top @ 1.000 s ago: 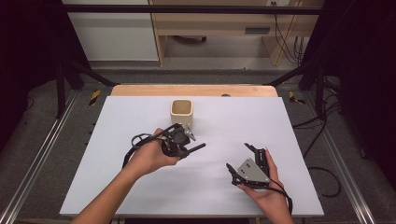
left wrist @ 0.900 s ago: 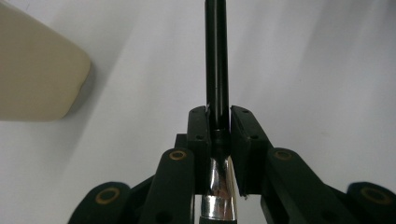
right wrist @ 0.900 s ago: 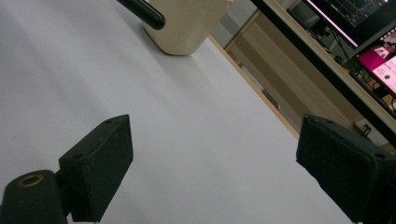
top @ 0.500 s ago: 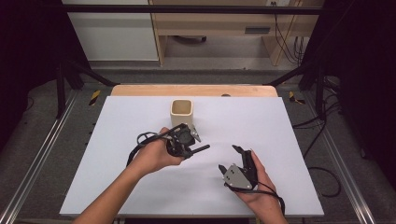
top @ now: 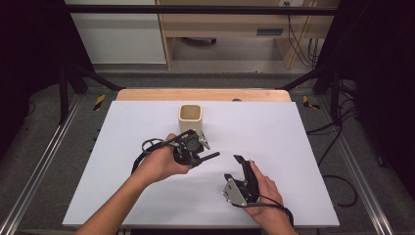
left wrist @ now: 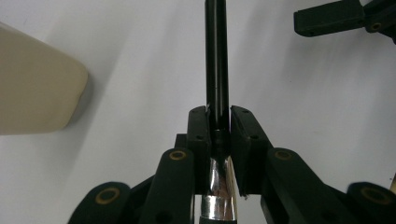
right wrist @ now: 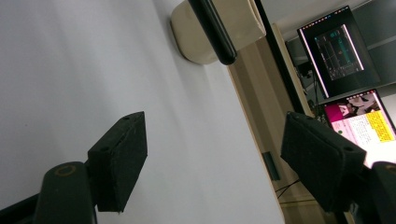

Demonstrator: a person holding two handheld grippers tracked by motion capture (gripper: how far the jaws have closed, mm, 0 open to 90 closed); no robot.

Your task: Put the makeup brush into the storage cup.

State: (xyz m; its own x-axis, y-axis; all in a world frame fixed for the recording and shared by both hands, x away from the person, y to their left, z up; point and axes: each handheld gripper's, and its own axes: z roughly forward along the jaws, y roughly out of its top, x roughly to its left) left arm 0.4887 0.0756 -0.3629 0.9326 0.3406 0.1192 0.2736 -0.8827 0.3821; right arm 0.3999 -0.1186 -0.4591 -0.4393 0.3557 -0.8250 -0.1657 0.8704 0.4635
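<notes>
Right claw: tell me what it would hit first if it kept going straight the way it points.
Probably the black pen held in the left claw: it crosses ahead of the open right claw, with the beige cup behind it. Depth is unclear.

Even overhead light keeps the white table (top: 293, 147) bright in the high view, while the floor and frame toward nine and three o'clock sink into near-black. Shadows there are short and soft; the cup (top: 190, 117) casts only a faint one toward six o'clock. The picture is slightly soft (fine detail smears on the hands). In the left gripper view the table turns greyer toward six o'clock, the pen (left wrist: 217, 56) carries a thin bright streak, and its metal band (left wrist: 219, 191) glares. The nearest jaw parts blur. In the right gripper view the near pads (right wrist: 119, 158) are soft, and two screens (right wrist: 348, 70) at two o'clock glow strongly.
</notes>
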